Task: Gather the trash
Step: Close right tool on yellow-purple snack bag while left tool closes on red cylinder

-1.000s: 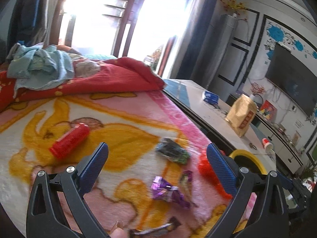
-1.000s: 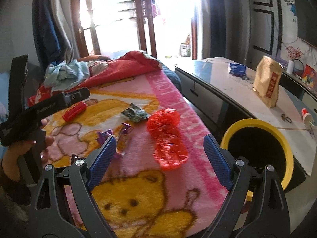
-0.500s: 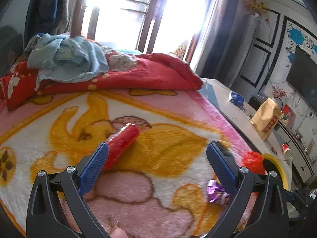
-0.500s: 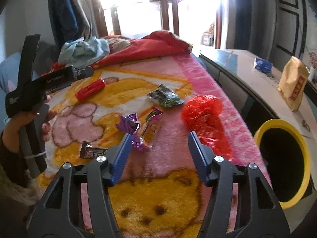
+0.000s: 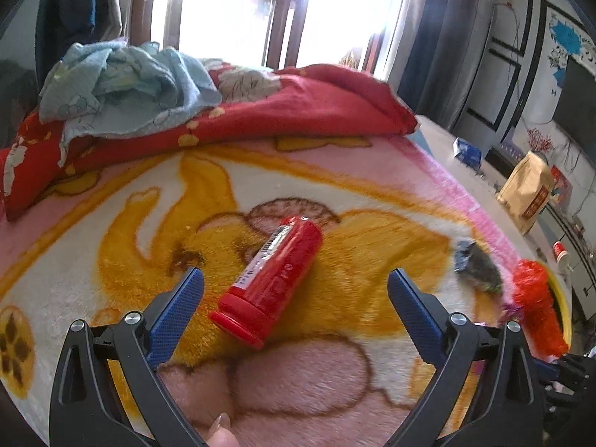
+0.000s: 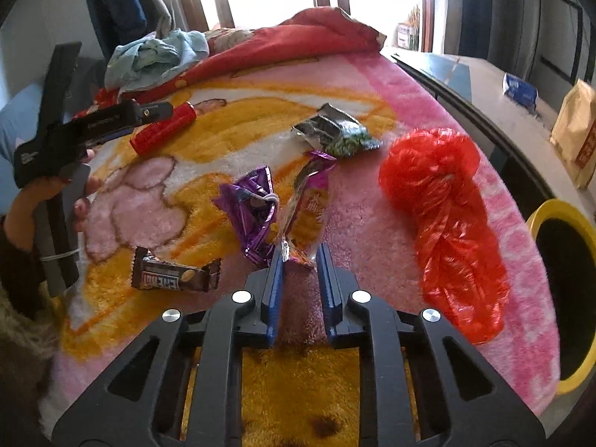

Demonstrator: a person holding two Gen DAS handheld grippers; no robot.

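A pink and yellow cartoon blanket (image 6: 372,85) is spread over the bed, and the trash is scattered on it. The right hand-held gripper (image 6: 298,257) is seen nearly closed, its blue pads pinched on the near end of a long purple-and-orange snack wrapper (image 6: 309,205). Just left of that wrapper a crumpled purple foil wrapper (image 6: 249,205) is found, touching it. Further left of the purple foil, a brown chocolate bar wrapper (image 6: 171,279) lies flat. Beyond the snack wrapper a silver and green packet (image 6: 335,134) is seen, and to the right a crumpled red plastic bag (image 6: 447,216) is stretched along the blanket's edge. A yellow-rimmed bin (image 6: 540,216) stands beside the bed, past the red bag.

The left hand-held gripper (image 5: 294,287) is held wide open over the blanket, with a red tube (image 5: 275,279) lying between its fingers but untouched by either pad. The tube's cap end is turned toward the gripper. Behind the tube a red quilt (image 5: 298,111) and a pale blue cloth (image 5: 123,85) are heaped.
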